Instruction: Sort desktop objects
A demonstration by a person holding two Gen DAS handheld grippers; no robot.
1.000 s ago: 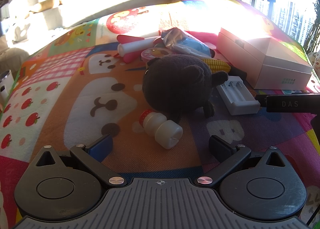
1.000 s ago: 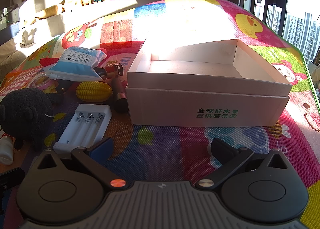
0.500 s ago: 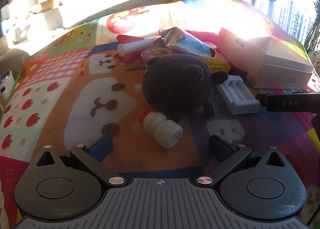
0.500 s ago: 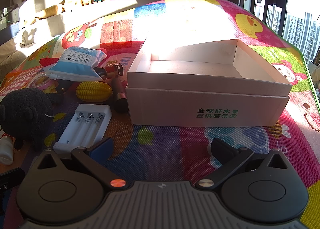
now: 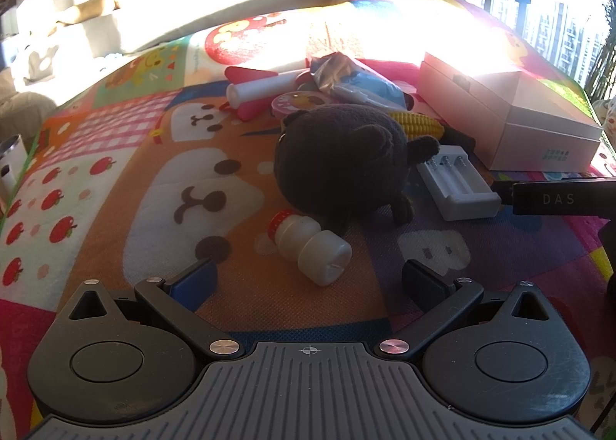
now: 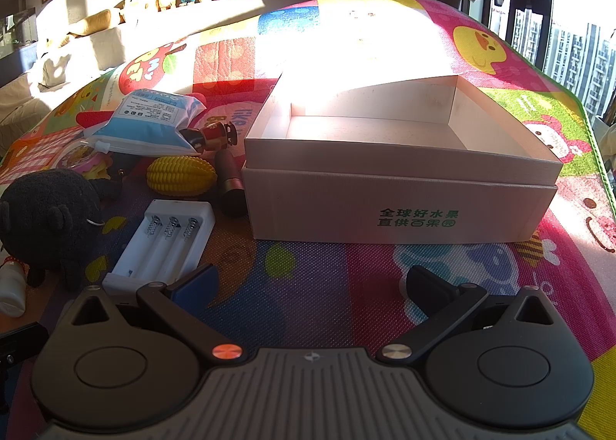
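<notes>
Left gripper (image 5: 308, 278) spread wide, holding nothing; bottle (image 5: 310, 243) lying just ahead between fingers. Right gripper (image 6: 312, 286) likewise spread; box (image 6: 400, 205) ahead, charger (image 6: 163, 241) beside left finger.

Each gripper, left (image 5: 310, 278) and right (image 6: 311, 282), is black with round housings, a ribbed grey base, silver screws, one blue pad.
</notes>
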